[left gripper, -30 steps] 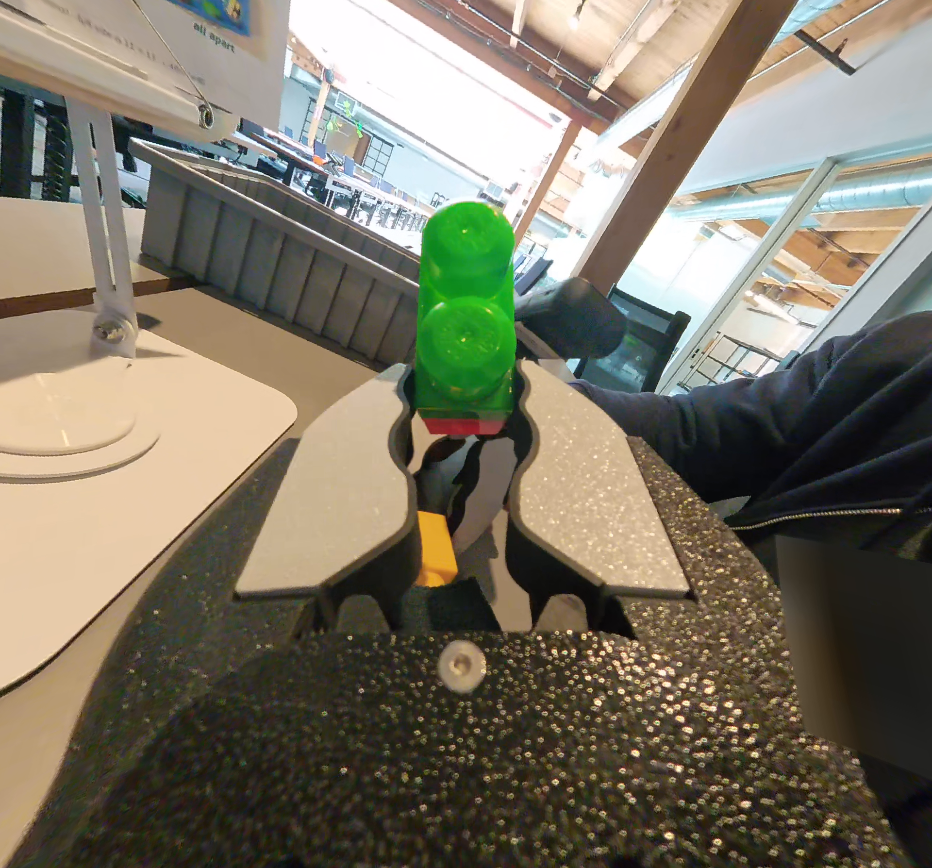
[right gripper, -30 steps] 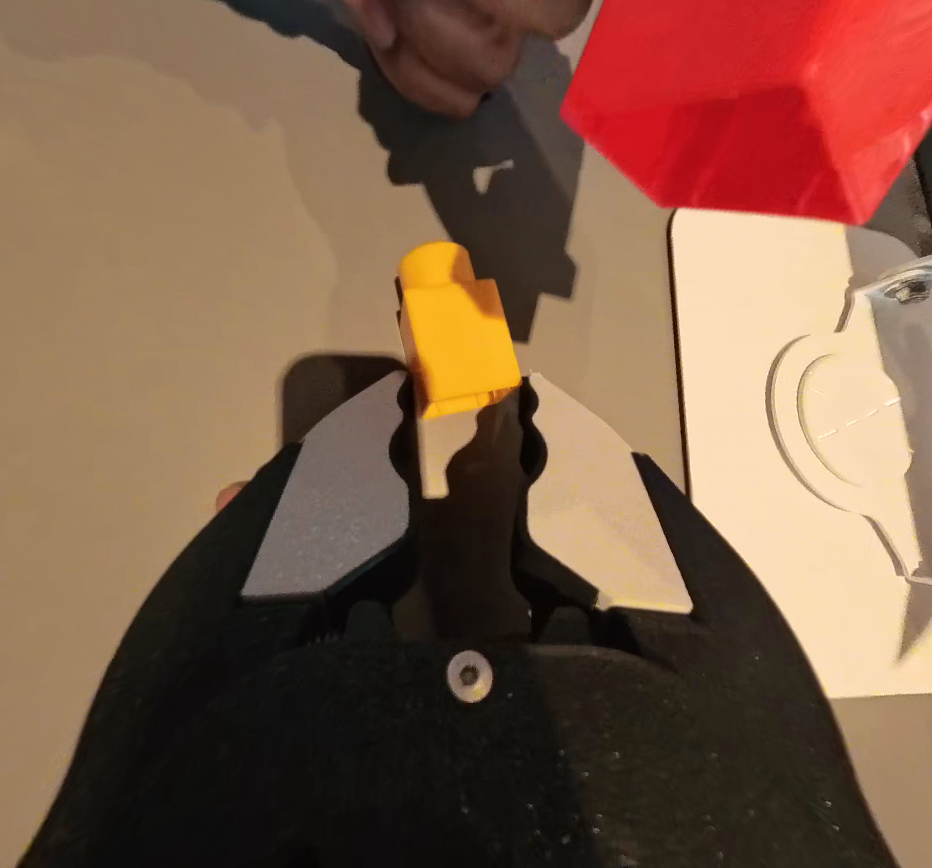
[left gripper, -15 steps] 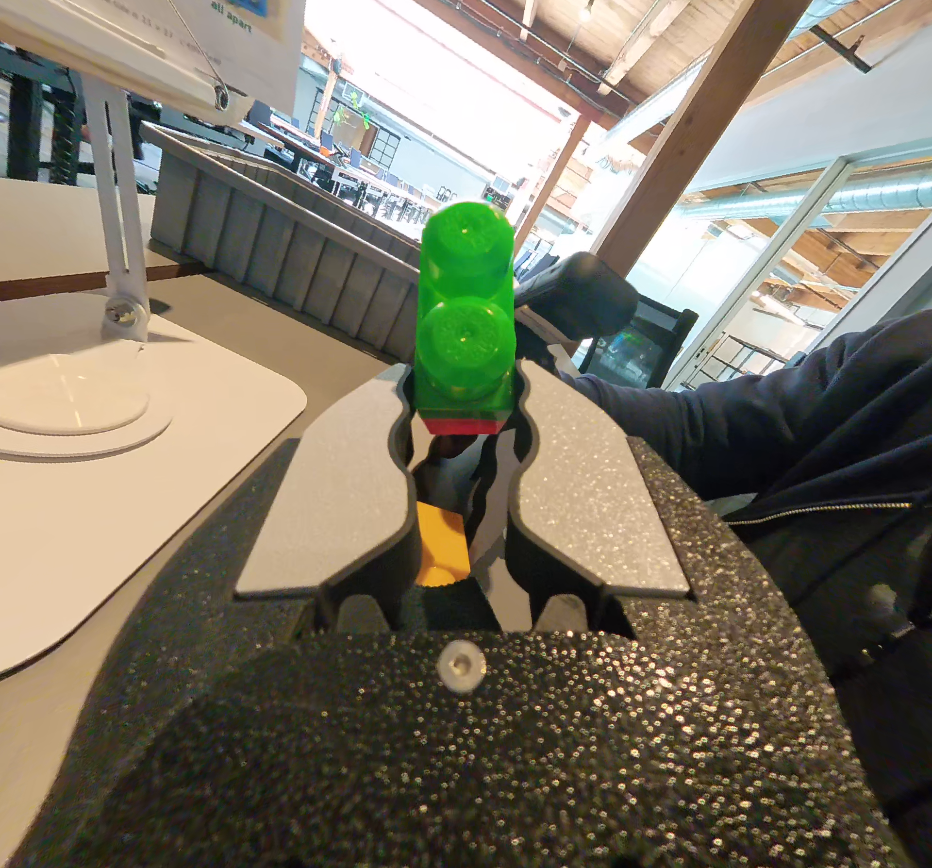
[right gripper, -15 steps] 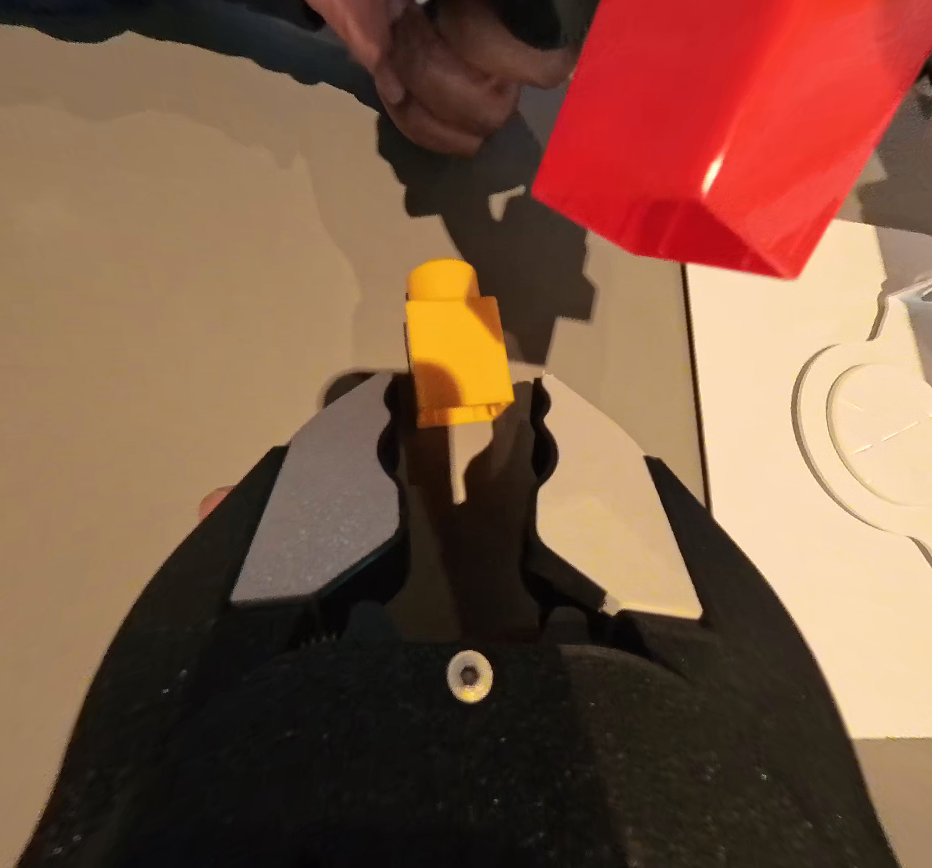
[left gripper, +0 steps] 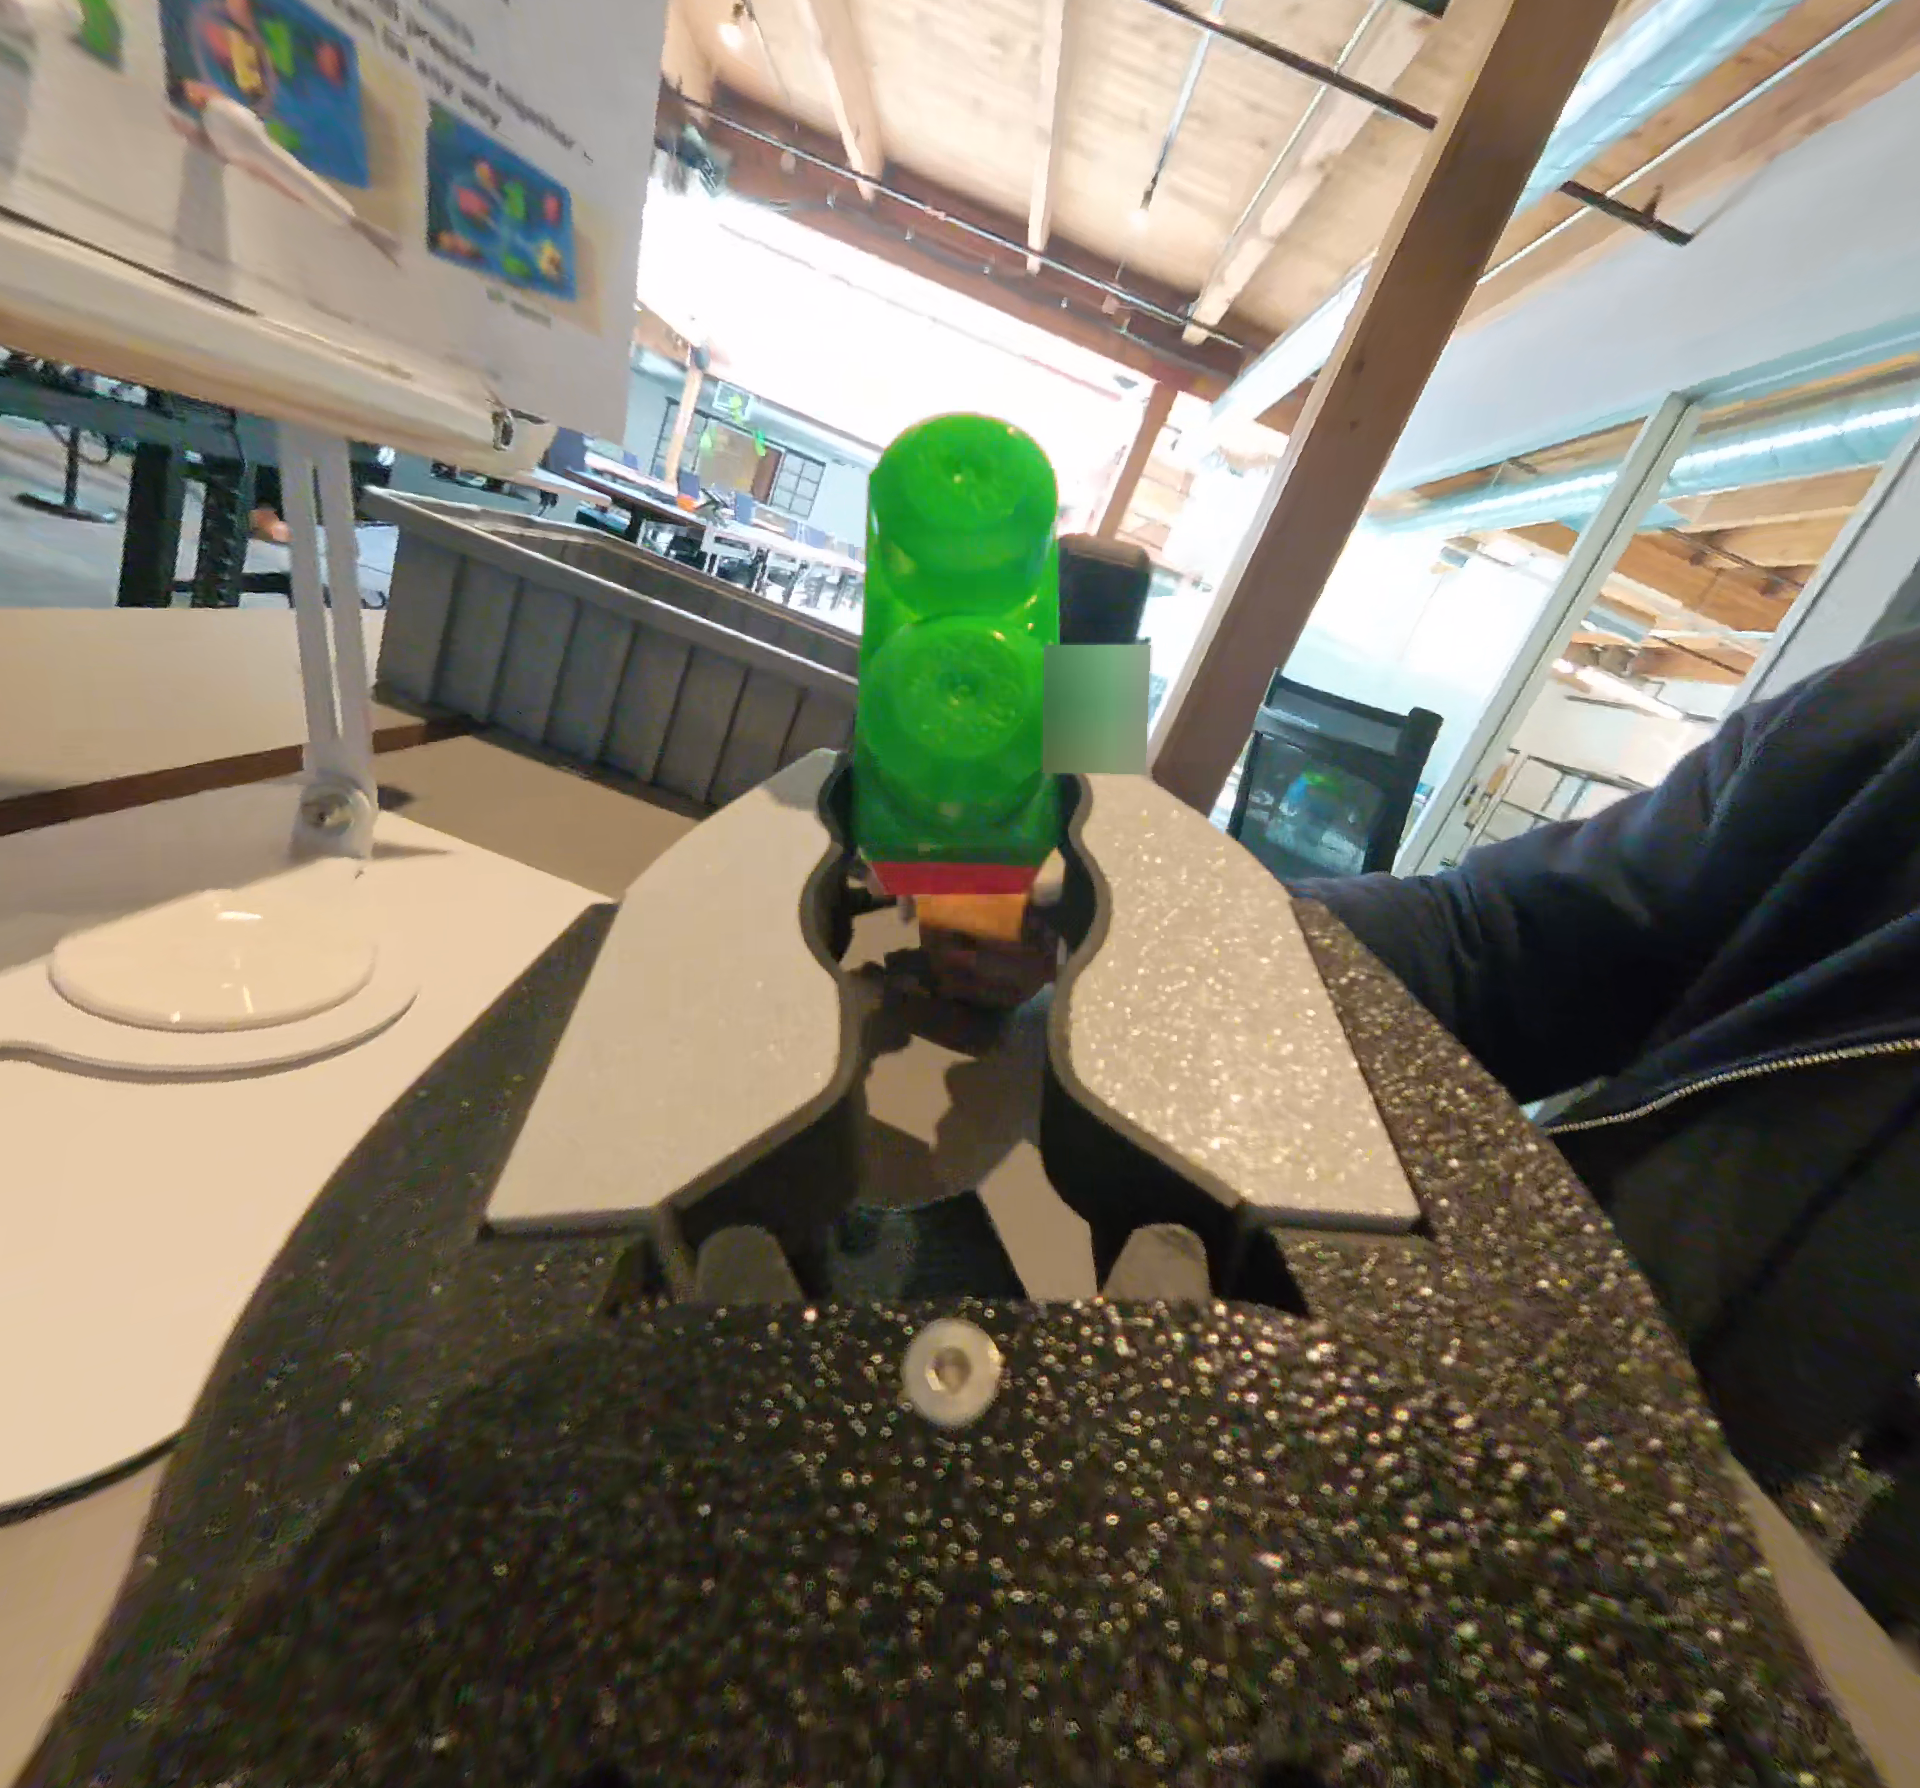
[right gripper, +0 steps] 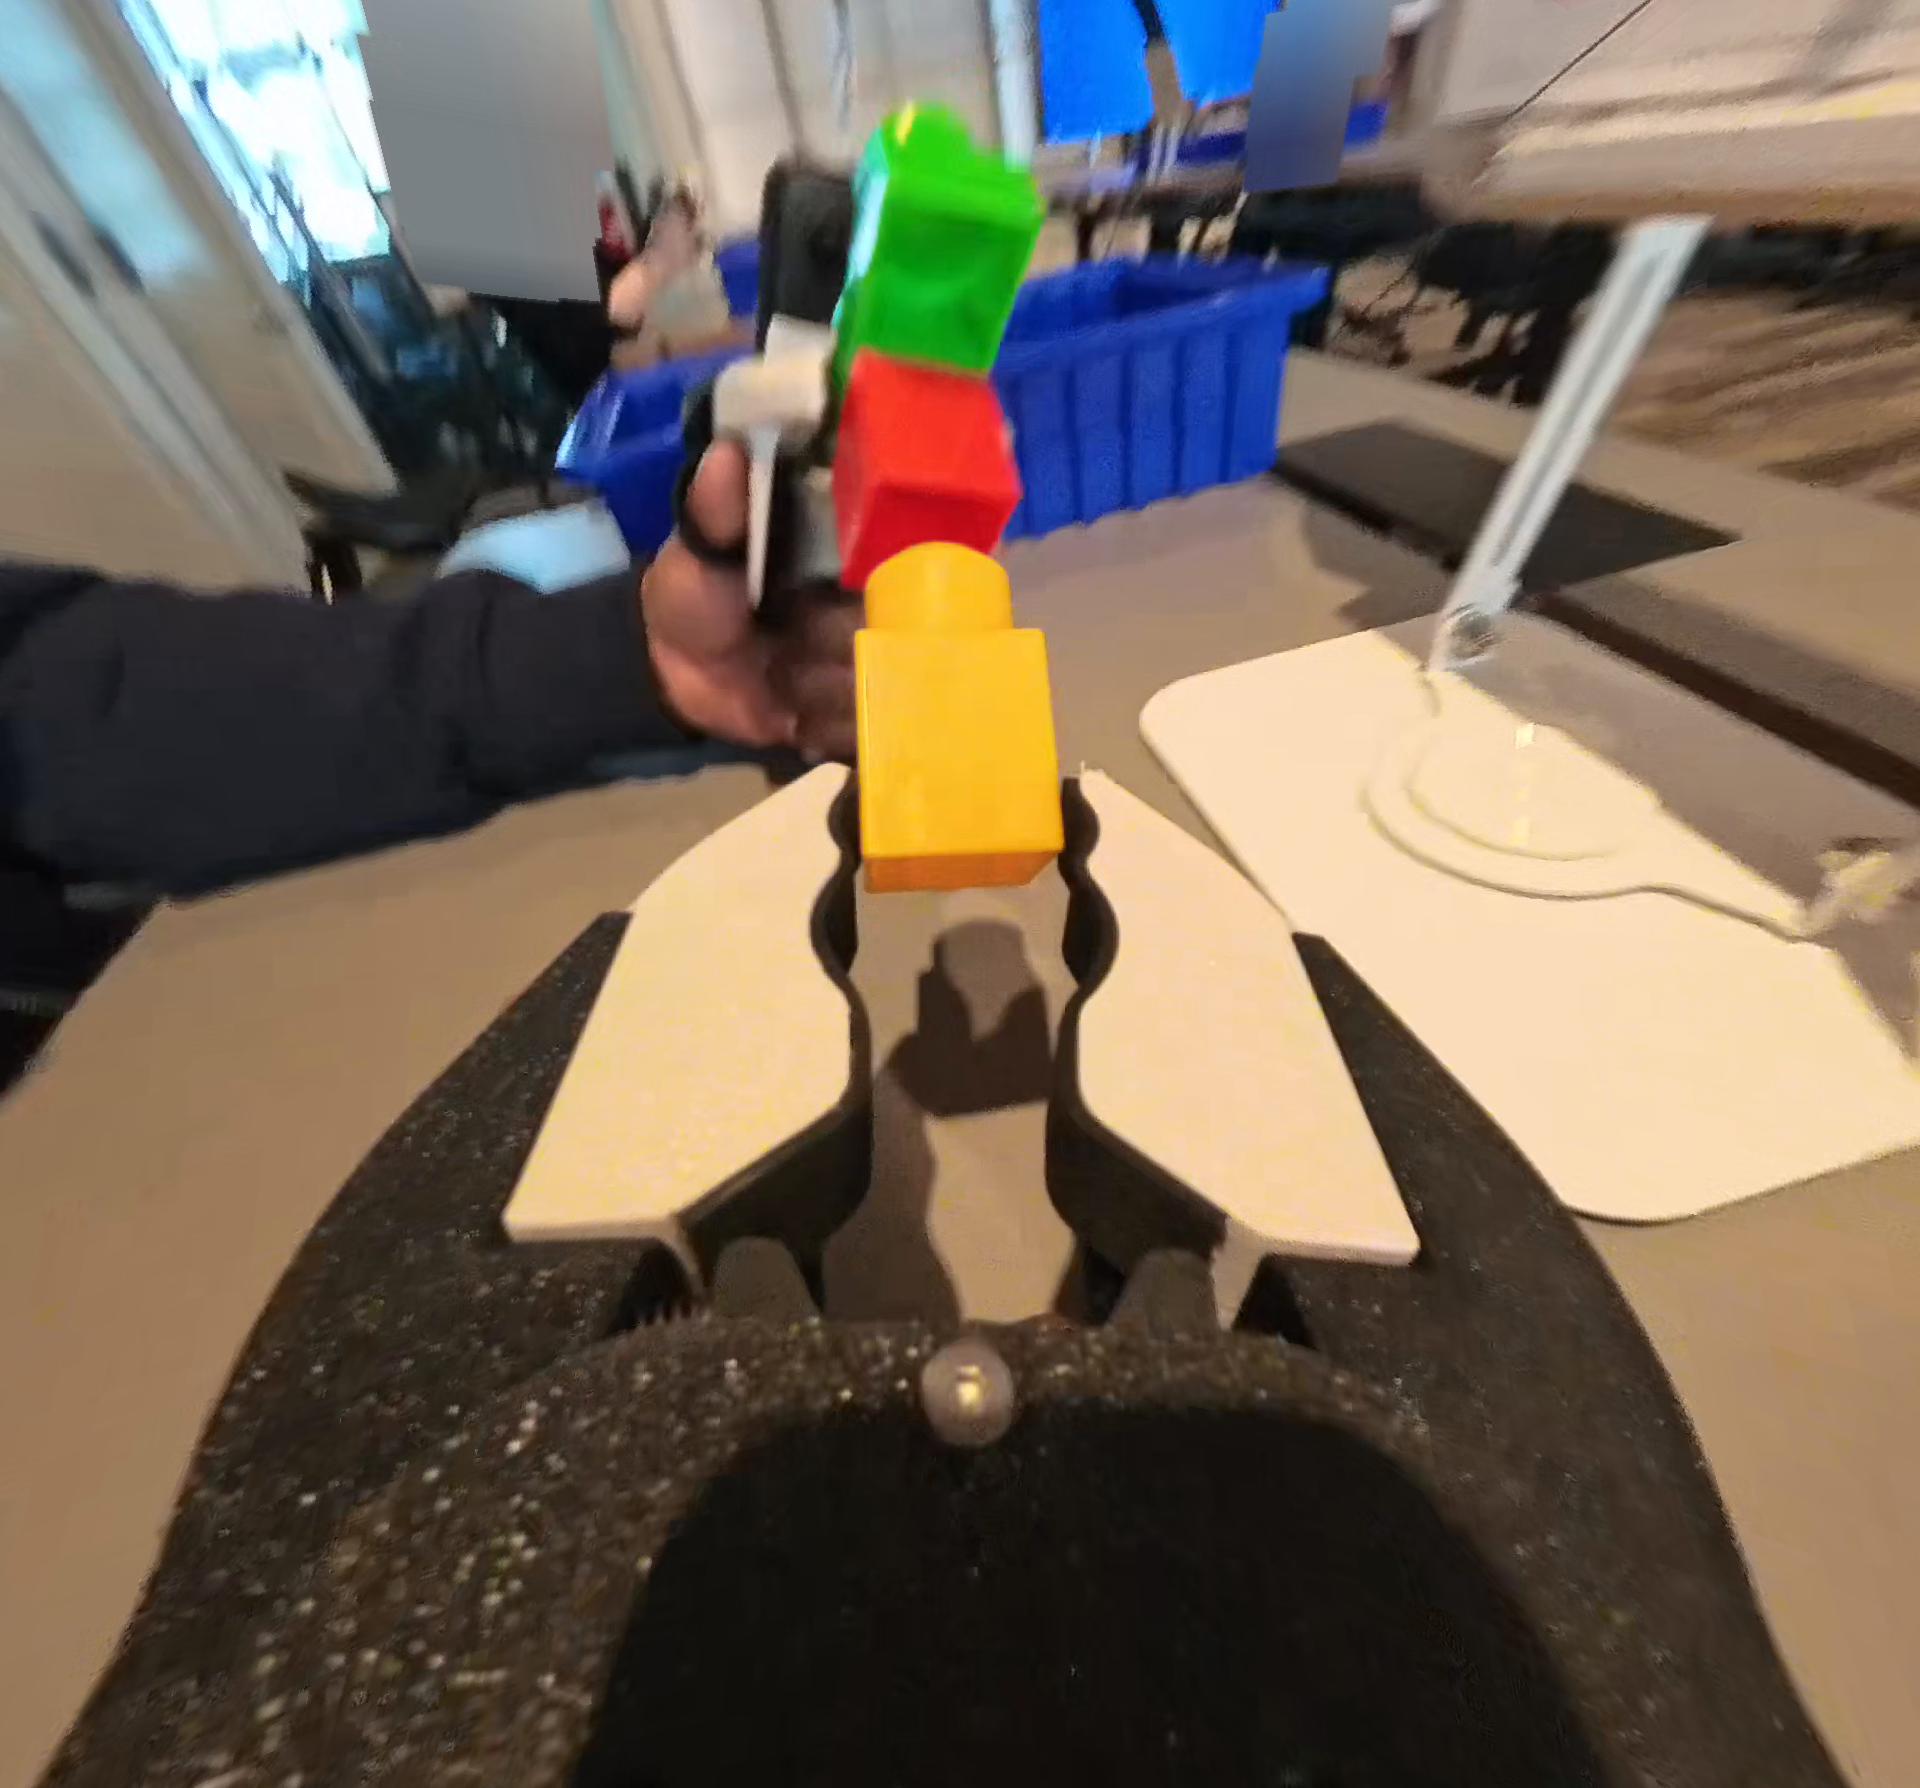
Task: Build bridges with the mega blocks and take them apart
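My left gripper (left gripper: 951, 803) is shut on a stack of a green two-stud block (left gripper: 956, 658) pressed onto a red block (left gripper: 951, 876), held in the air with the studs facing the camera. My right gripper (right gripper: 956, 793) is shut on a yellow single-stud block (right gripper: 951, 751), held upright. In the right wrist view the green block (right gripper: 935, 252) and the red block (right gripper: 920, 476) hang just above the yellow block's stud. Whether the stud touches the red block cannot be told. In the left wrist view a bit of the yellow block (left gripper: 971, 912) shows right under the red one.
A white stand base (left gripper: 208, 969) lies on the grey table (right gripper: 312, 1011), also in the right wrist view (right gripper: 1507, 907), and holds a paper sheet (left gripper: 312, 128). A grey bin (left gripper: 623, 668) and a blue bin (right gripper: 1143, 367) stand behind. A dark sleeve (left gripper: 1662, 959) is on the right. Left tips to right tips: about 10 centimetres.
My right gripper has swung up from pointing down at the table to level, bringing the yellow block up under the red block. The left gripper's stack has held almost still.
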### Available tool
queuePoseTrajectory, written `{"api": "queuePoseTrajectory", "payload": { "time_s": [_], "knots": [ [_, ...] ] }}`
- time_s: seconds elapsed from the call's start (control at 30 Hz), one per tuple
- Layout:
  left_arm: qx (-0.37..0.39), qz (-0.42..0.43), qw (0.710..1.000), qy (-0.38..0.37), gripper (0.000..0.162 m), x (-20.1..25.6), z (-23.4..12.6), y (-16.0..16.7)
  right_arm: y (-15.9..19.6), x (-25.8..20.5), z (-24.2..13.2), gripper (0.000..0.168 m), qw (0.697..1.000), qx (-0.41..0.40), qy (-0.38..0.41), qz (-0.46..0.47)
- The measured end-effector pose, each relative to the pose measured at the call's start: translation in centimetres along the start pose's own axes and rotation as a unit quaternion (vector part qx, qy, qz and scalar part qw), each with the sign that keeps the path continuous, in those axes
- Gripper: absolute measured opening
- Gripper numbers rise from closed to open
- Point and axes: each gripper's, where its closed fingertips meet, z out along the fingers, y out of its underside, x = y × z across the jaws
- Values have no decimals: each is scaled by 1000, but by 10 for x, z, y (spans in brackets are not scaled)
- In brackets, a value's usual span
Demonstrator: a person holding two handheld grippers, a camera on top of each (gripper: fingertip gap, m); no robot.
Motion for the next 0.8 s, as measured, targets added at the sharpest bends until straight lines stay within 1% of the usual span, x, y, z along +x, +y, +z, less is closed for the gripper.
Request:
{"api": "queuePoseTrajectory", "payload": {
  "time_s": [0.03, 0.1, 0.17, 0.33, 0.47, 0.6, 0.8],
  "knots": [
    [-7, 7, 1000, 1, 36, 1, 2, 3, -8, 6, -5, 36, 1000, 29, 8, 10],
    [-28, 25, 999, 1, 36, 2, 9, 10, -19, 8, -9, 36, 997, 70, -11, 28],
    [-63, 42, 997, -8, 36, 2, 16, 20, -22, 7, -7, 36, 996, 81, -25, 28],
    [-119, 74, 990, -9, 36, 6, 25, 39, -15, 1, 2, 36, 998, 54, -34, 1],
    [-144, 65, 987, 6, 36, 11, 24, 45, -12, -5, 4, 36, 997, 41, -60, 8],
    [-165, 63, 984, 16, 36, 12, 20, 50, -9, -8, 5, 36, 996, 30, -79, 14],
    [-178, 62, 982, 13, 36, 10, 21, 54, -9, -5, 6, 36, 997, 31, -73, 22]
  ]
}}
